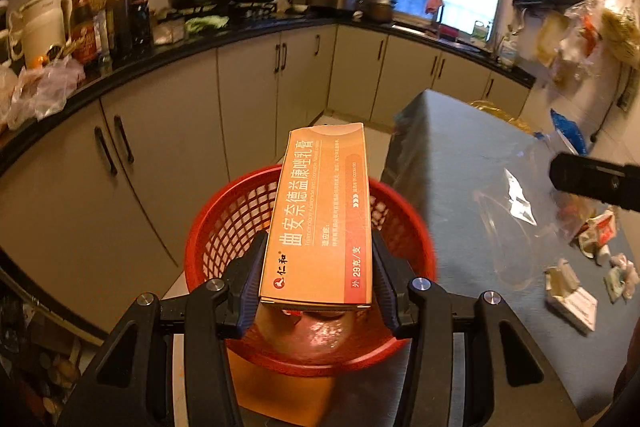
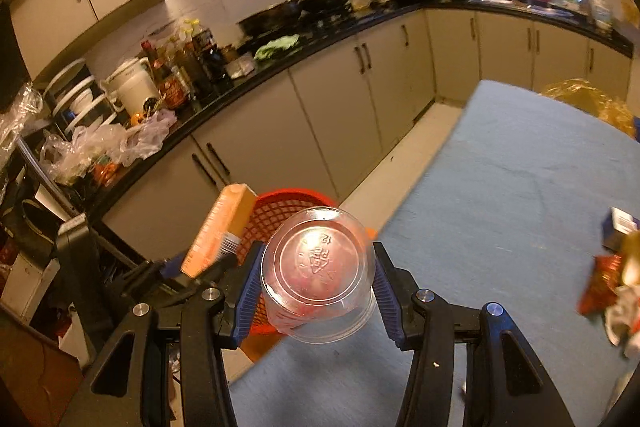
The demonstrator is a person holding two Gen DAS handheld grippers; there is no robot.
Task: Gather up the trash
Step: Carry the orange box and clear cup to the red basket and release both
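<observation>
My left gripper point(image 1: 318, 269) is shut on a long orange medicine box point(image 1: 324, 215) and holds it over a red mesh basket point(image 1: 224, 223). The basket stands on the floor beside the table and holds some pink waste. My right gripper point(image 2: 318, 275) is shut on a clear plastic cup point(image 2: 318, 267), bottom toward the camera, above the table's left edge near the basket point(image 2: 288, 211). The box point(image 2: 218, 231) and left gripper show at its left. The cup point(image 1: 508, 223) and one right finger point(image 1: 596, 183) show at the right of the left wrist view.
A table with a blue-grey cloth point(image 2: 520, 187) carries crumpled wrappers point(image 1: 596, 231), small cartons point(image 1: 572, 299) and an orange packet point(image 2: 600, 283). A yellow bag point(image 2: 588, 99) lies at its far end. Kitchen cabinets point(image 1: 248, 87) with a cluttered black counter run along the left and back.
</observation>
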